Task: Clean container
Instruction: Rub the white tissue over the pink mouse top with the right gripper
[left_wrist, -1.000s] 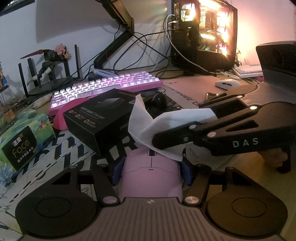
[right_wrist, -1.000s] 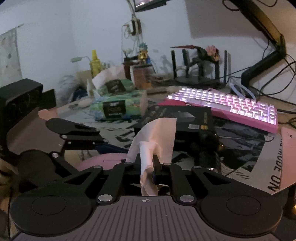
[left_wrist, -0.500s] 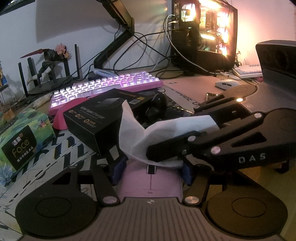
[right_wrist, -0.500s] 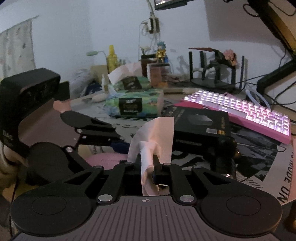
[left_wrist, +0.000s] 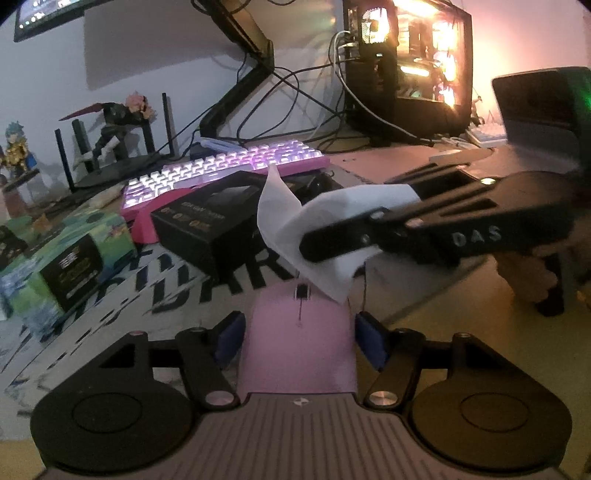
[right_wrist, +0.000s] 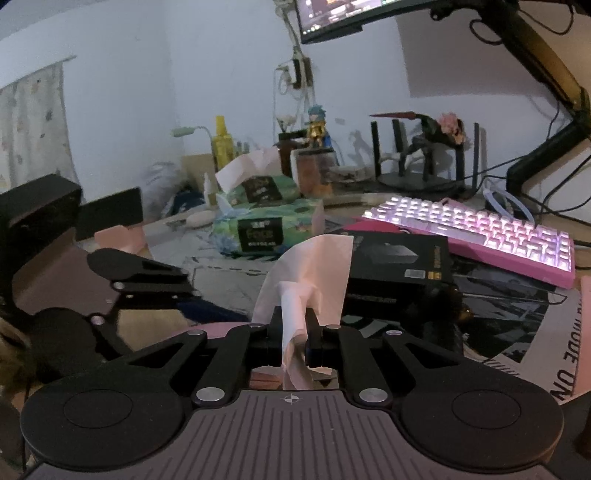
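Note:
A pink computer mouse (left_wrist: 299, 343) lies between the blue pads (left_wrist: 229, 339) of my left gripper (left_wrist: 299, 338). Its jaws are opening, and the pads stand just off the mouse's sides. In the left wrist view, my right gripper (left_wrist: 310, 247) reaches in from the right, shut on a white tissue (left_wrist: 295, 221). The tissue's lower corner hangs just over the mouse's front. The right wrist view shows the tissue (right_wrist: 306, 269) pinched in my right gripper (right_wrist: 293, 332). There my left gripper (right_wrist: 177, 291) sits at the left, with the mouse (right_wrist: 221, 328) below it.
A black charger box (left_wrist: 210, 221) and a lit pink keyboard (left_wrist: 229, 166) lie beyond the mouse. Green tissue boxes (left_wrist: 66, 258) stand at the left. A glowing PC tower (left_wrist: 410, 70), cables and figurines (left_wrist: 118, 122) line the back. A printed desk mat (left_wrist: 122, 306) covers the desk.
The left jaws have spread slightly from the mouse and the left view has drawn back. The right gripper has lifted the tissue off the mouse top, up and to the right.

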